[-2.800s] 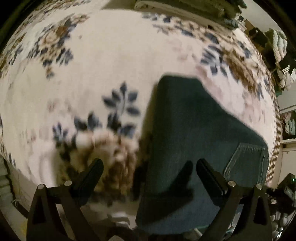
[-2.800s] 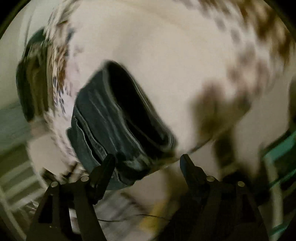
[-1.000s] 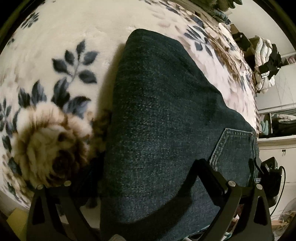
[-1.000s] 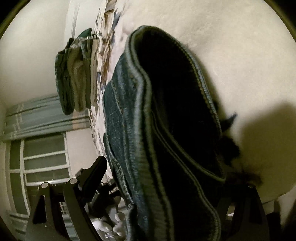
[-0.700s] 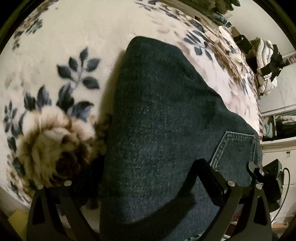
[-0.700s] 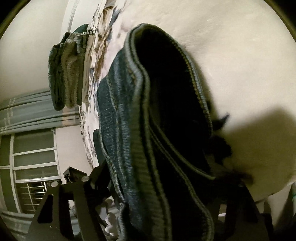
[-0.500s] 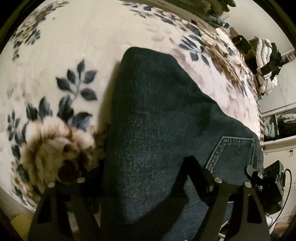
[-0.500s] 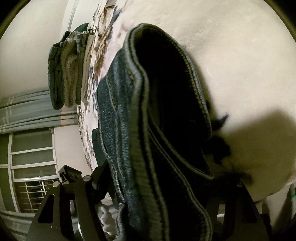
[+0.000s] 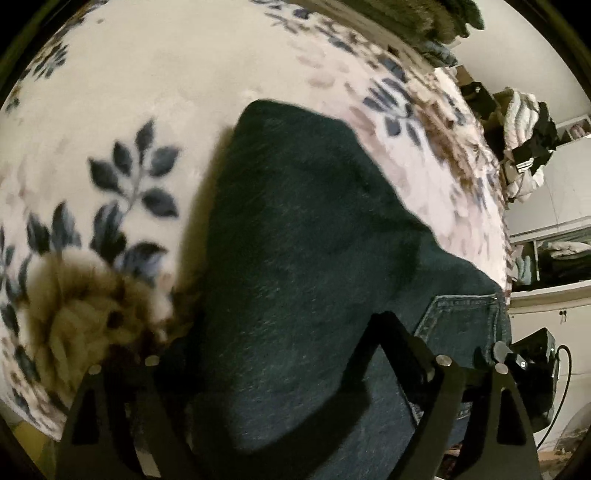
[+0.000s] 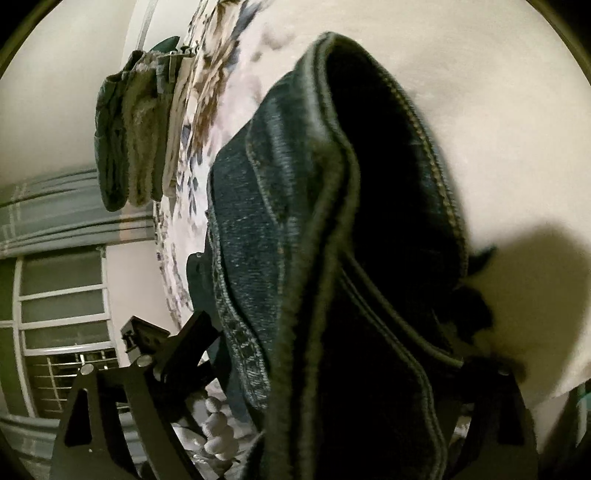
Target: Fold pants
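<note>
The dark blue denim pants (image 9: 306, 236) lie folded into a thick bundle on a cream floral blanket (image 9: 147, 92). A back pocket (image 9: 461, 321) faces up at the right. My left gripper (image 9: 273, 343) straddles the near edge of the bundle, one finger over the top and the other under it, shut on the denim. In the right wrist view the stacked folded edges of the pants (image 10: 332, 258) fill the frame. My right gripper (image 10: 332, 350) holds the bundle from its side; its right finger is hidden behind the cloth.
A stack of folded clothes (image 10: 136, 133) sits at the far end of the blanket, also at the top of the left view (image 9: 406, 18). Shelves and a heap of laundry (image 9: 524, 147) stand at the right. A window with curtains (image 10: 62, 295) is behind.
Both grippers closed in on the folded pants from a distance, slid onto the bundle's edges and gripped. Since half a second ago the bundle looks slightly raised and farther away.
</note>
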A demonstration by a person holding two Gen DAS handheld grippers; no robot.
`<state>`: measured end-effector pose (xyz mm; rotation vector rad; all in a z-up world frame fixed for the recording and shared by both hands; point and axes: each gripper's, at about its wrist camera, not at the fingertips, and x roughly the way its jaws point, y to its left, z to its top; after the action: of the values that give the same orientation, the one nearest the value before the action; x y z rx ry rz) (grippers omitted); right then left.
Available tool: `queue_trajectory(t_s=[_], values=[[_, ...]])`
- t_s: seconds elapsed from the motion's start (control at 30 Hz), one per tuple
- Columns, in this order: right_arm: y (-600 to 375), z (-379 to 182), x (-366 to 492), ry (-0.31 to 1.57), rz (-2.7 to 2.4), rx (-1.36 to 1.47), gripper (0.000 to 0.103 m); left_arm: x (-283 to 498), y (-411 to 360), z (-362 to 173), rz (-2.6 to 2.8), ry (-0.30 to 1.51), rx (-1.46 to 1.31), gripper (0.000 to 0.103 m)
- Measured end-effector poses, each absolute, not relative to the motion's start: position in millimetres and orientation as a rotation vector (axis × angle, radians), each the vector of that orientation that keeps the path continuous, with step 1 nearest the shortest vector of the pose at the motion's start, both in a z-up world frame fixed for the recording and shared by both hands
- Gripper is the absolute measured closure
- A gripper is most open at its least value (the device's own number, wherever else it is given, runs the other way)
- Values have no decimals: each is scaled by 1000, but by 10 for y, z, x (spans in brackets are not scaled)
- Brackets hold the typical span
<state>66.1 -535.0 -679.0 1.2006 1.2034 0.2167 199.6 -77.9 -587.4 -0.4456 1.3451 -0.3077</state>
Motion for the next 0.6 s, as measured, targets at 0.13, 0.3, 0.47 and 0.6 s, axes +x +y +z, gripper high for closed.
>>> queue_trajectory(t_s=[0.13,0.3,0.47,0.6], values=[[-5370,-6760,614,1186,154,1185,37,1925,-731,-5787,-295,1295,-431,52],[-5355,-6650,518,1168,130,1161,59,1797,-627,-5583,-311,1241,-475,78],[-5331,-6353,570,1168,145,1142,64,1764,-666,-5207,-318,1220,-469,82],[-5352,-5963,608,1162,171,1138,64,1767,-684,-4718,-320,1214,-460,82]])
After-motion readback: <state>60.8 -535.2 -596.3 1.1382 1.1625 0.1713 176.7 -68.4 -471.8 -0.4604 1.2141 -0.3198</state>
